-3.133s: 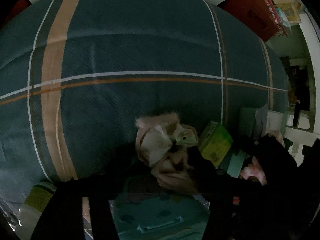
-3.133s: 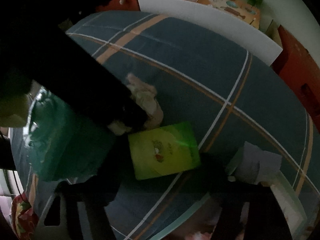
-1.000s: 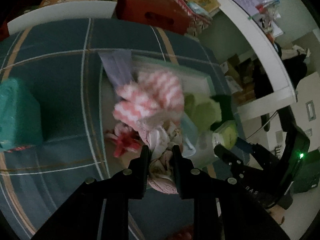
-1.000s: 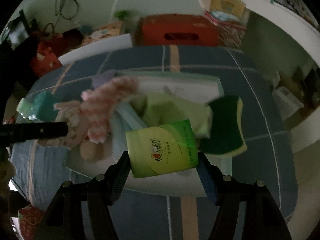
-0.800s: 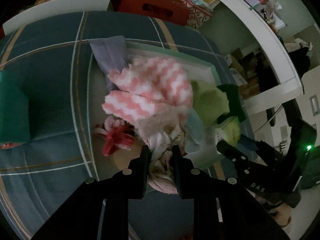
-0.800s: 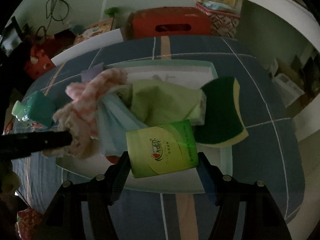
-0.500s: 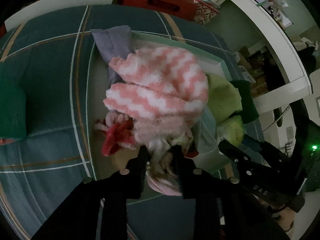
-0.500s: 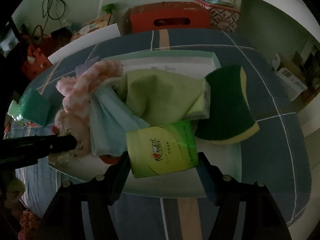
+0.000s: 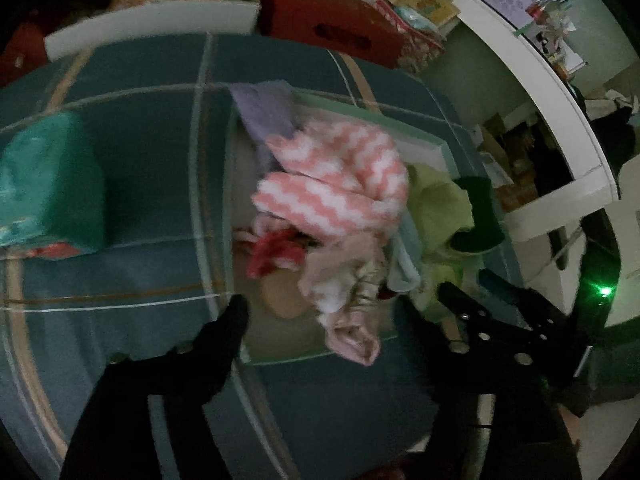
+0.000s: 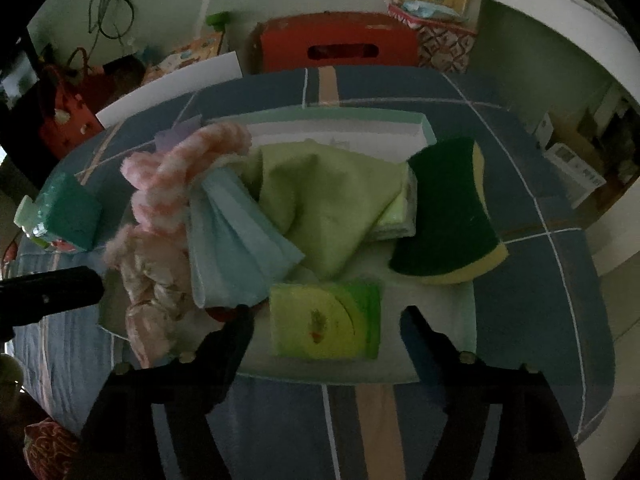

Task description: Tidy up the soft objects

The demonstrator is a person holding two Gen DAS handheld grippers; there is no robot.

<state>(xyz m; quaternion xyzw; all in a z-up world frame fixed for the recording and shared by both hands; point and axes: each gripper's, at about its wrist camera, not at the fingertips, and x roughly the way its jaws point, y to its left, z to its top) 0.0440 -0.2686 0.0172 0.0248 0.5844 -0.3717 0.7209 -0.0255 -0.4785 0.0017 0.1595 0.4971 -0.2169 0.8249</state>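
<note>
A shallow pale tray (image 10: 344,126) on the plaid bed holds soft things. In the right wrist view my right gripper (image 10: 326,314) is open just behind a green tissue pack (image 10: 324,326) that lies in the tray's near edge. A green cloth (image 10: 332,196), a light blue cloth (image 10: 240,240), a pink striped fluffy sock (image 10: 180,172) and a dark green sponge (image 10: 448,208) lie beyond it. In the left wrist view my left gripper (image 9: 324,316) is open. A pink and cream soft toy (image 9: 344,300) lies free in the tray (image 9: 424,140) between its fingers.
A teal tissue pack (image 9: 48,184) sits on the plaid bedcover (image 9: 120,128) left of the tray. A red box (image 10: 336,42) and a white board (image 10: 168,88) stand past the bed's far edge. A white shelf (image 9: 560,112) is at the right.
Both grippers opened. The left let go of the pink soft toy into the tray. The right let go of the green tissue pack, which now lies in the tray's near edge.
</note>
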